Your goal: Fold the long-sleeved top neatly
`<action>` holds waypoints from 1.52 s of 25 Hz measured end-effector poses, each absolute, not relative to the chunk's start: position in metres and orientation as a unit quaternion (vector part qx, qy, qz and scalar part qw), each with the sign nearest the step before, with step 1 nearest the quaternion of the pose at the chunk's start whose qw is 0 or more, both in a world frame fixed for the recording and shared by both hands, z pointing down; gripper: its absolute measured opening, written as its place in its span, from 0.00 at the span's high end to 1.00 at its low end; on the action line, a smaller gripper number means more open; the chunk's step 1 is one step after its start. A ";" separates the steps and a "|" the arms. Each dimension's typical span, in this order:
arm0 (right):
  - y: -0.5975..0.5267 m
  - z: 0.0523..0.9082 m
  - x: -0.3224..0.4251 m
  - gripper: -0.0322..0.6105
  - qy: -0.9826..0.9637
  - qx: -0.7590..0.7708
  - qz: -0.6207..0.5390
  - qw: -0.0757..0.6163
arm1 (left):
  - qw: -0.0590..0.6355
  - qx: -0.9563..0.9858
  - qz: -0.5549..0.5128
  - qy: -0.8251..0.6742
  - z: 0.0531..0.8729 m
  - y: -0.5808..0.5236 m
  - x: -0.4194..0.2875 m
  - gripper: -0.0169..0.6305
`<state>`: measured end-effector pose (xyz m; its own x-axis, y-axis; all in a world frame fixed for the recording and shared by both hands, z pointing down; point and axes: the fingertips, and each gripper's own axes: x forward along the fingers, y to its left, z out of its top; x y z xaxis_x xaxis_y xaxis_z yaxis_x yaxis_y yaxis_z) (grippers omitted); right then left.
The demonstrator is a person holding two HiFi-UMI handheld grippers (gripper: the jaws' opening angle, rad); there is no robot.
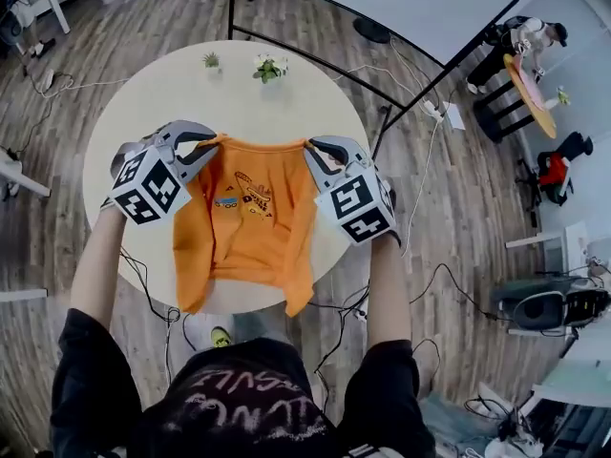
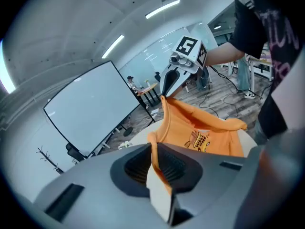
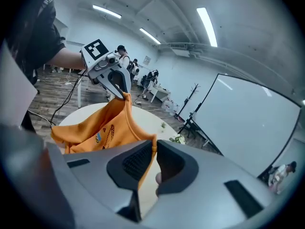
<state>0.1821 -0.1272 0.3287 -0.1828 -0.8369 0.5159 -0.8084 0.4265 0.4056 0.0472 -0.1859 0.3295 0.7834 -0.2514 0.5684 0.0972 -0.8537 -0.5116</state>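
Left gripper (image 1: pixel 212 144) is clamping one upper corner of the orange top (image 1: pixel 253 227), jaws nearly together, only the fabric edge pinched between the pads. Right gripper (image 1: pixel 315 149) is doing the same on the other upper corner, jaws almost closed on the cloth. Count: one top, two grippers, upper edge running taut between them. Top is hanging spread out, printed graphic facing the head view, lower part trailing past the near rim of the single round white tabletop (image 1: pixel 143 93). Can't tell how much of it is resting on the surface. Two plants are sitting at the far side, well apart from the top: a smaller plant (image 1: pixel 211 61) and a leafier plant (image 1: pixel 270 67) beside it. One whiteboard (image 1: pixel 430 8) is standing beyond the tabletop on the wood floor (image 1: pixel 458 208).
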 end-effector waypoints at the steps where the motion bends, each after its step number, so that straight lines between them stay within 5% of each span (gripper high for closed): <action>1: -0.142 0.343 0.192 0.89 -0.769 0.533 -0.013 0.354 | 0.261 -0.905 -0.333 0.041 0.345 -0.201 0.057 0.90; 9: -0.279 0.408 0.247 0.89 -0.753 0.549 0.010 0.364 | 0.201 -0.906 -0.360 0.097 0.416 -0.332 0.110 0.90; 14: -0.319 0.466 0.268 0.83 -0.730 0.574 0.041 0.369 | 0.188 -0.883 -0.400 0.157 0.458 -0.386 0.113 0.73; 17: -0.313 0.488 0.275 0.80 -0.733 0.571 0.063 0.365 | 0.160 -0.888 -0.394 0.177 0.466 -0.394 0.106 0.73; 25: -0.242 0.533 0.258 0.84 -0.733 0.568 0.128 0.352 | 0.108 -0.883 -0.438 0.133 0.529 -0.328 0.071 0.78; 28: -0.203 0.530 0.255 0.92 -0.723 0.593 0.153 0.319 | 0.088 -0.891 -0.421 0.144 0.531 -0.298 0.067 0.95; 38: -0.095 0.496 0.209 0.94 -0.684 0.654 0.176 0.271 | 0.060 -0.921 -0.357 0.143 0.495 -0.212 0.033 0.96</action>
